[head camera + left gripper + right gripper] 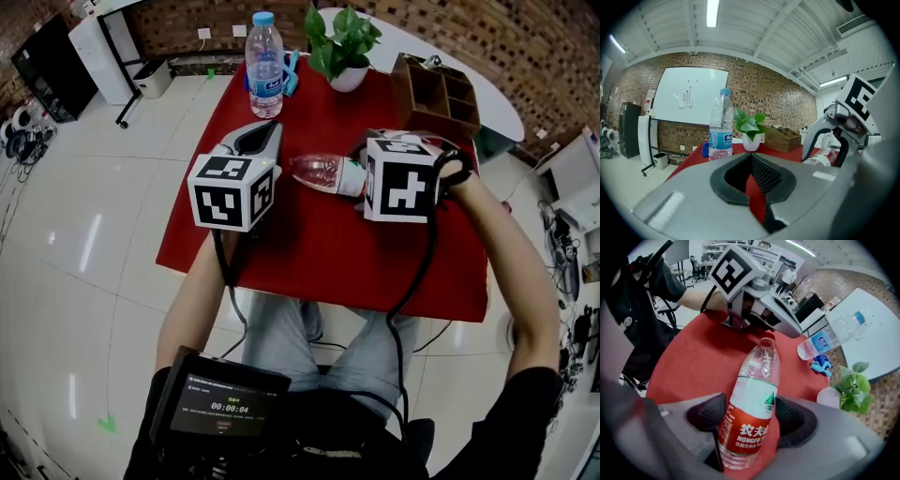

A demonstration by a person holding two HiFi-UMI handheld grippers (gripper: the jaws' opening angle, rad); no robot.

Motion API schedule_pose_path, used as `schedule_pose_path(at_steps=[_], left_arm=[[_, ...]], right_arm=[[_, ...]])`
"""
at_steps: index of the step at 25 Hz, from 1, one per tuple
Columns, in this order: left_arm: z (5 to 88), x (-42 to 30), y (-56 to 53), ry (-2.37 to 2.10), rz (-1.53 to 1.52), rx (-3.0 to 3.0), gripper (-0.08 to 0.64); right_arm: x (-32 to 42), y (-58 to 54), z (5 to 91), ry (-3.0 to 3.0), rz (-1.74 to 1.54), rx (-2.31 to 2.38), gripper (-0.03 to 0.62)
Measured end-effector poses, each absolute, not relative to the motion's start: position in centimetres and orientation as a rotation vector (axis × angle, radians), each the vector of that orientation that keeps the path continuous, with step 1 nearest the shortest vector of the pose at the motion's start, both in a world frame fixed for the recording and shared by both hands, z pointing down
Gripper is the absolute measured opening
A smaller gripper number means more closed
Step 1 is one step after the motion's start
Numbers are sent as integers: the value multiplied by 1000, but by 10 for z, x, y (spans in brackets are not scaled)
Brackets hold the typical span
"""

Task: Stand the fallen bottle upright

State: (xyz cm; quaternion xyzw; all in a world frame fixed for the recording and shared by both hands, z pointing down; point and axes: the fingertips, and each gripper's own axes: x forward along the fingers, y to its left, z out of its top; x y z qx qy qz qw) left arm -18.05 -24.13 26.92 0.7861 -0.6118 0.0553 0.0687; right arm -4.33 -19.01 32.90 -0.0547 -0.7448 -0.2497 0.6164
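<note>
The left tool (261, 138) is held level above the left part of the red counter (281, 258). Its jaws are drawn together with nothing in them, and only a thin strip of red cloth shows through the hollow behind the pads. Its marker cube faces up toward the head camera.

Beyond it, near the far edge of the counter, an upright water bottle (265, 66) with a blue cap and a blue label stands on its base. A small blue object (292, 75) lies just beside it on the right; the head view is too small to tell what it is.

The fallen bottle (323, 172) lies on its side near the middle of the counter, between the two tools. It is clear plastic with a red and white label, and one end points toward the left tool.

Behind it, a potted plant (342, 47) with broad green leaves sits in a white pot at the back edge.

The right tool (750, 411) points steeply down over the labelled half of the fallen bottle. Its jaws stand wide apart, one on each side of the bottle, and the pads appear to be clear of the plastic rather than pressing on it.

Farthest right, a wooden organizer (436, 94) with open compartments stands at the back corner of the counter.
</note>
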Motion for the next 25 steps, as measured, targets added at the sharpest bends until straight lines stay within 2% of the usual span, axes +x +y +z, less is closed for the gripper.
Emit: schedule_pose_path(at_steps=[15,25], left_arm=[[269,-182,-240,-1837,164,2371,6],[269,-181,-240,-1839,166,2371,6]], right_arm=[[-44,-207,327,-1871,-460,36,296],[-41,-221,273,-2333,-232,212,293]])
